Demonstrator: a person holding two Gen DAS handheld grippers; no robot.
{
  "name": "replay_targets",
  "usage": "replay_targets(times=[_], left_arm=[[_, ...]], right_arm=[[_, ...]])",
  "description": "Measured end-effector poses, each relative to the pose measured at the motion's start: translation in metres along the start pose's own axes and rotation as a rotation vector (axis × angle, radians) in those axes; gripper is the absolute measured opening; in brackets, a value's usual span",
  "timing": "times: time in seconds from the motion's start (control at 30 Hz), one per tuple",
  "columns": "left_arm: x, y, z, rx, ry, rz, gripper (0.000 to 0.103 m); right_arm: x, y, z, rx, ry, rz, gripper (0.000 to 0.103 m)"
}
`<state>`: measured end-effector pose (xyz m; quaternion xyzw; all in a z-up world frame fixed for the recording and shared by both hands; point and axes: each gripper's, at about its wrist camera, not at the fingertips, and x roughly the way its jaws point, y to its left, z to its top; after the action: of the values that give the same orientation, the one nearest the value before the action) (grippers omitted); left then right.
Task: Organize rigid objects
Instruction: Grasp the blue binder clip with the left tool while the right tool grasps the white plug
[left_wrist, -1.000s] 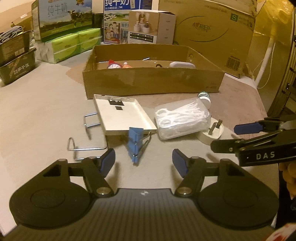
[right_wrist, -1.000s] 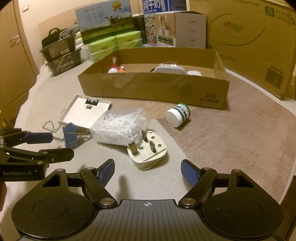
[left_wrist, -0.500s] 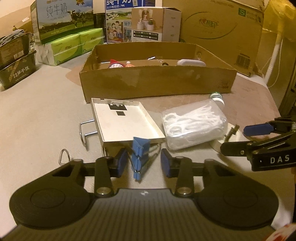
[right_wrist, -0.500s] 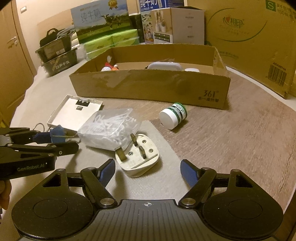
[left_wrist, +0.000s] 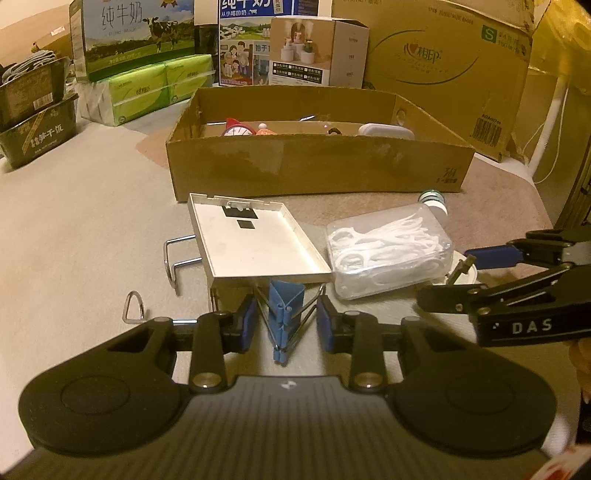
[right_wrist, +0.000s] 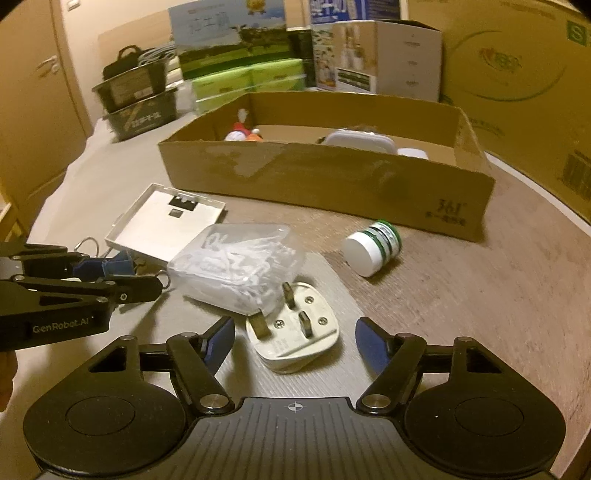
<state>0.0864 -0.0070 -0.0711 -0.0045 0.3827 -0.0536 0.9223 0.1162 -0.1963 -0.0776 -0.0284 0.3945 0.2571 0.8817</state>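
Milk cartons (left_wrist: 136, 35), tissue packs (left_wrist: 155, 90), big box (left_wrist: 443, 62) behind.

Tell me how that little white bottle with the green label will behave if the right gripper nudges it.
The bottle lies on its side on the bare wooden tabletop, so it will probably roll rather than slide. It looks like smooth, stiff plastic, so it is likely slippery but not fragile. Nothing stands close beside it, so a roll might carry on unchecked.

Blue binder clip (left_wrist: 283, 314) upright at metal tray's (left_wrist: 255, 243) near edge, white plug (right_wrist: 293, 341) prongs-up
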Motion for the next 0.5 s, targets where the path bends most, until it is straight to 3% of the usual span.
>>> replay_targets(times=[0.23, 0.4, 0.5], left_arm=[[-0.007, 0.000, -0.004, -0.004, -0.001, -0.004, 0.031], [-0.012, -0.002, -0.006, -0.001, -0.005, -0.010, 0.027], [-0.015, -0.003, -0.007, -0.001, -0.006, -0.013, 0.026]], right_arm=[[0.006, 0.003, 0.001, -0.051, 0.009, -0.002, 0.068], [0.007, 0.003, 0.001, -0.071, 0.009, -0.006, 0.053], [0.006, 0.005, 0.000, -0.078, 0.013, -0.012, 0.052]])
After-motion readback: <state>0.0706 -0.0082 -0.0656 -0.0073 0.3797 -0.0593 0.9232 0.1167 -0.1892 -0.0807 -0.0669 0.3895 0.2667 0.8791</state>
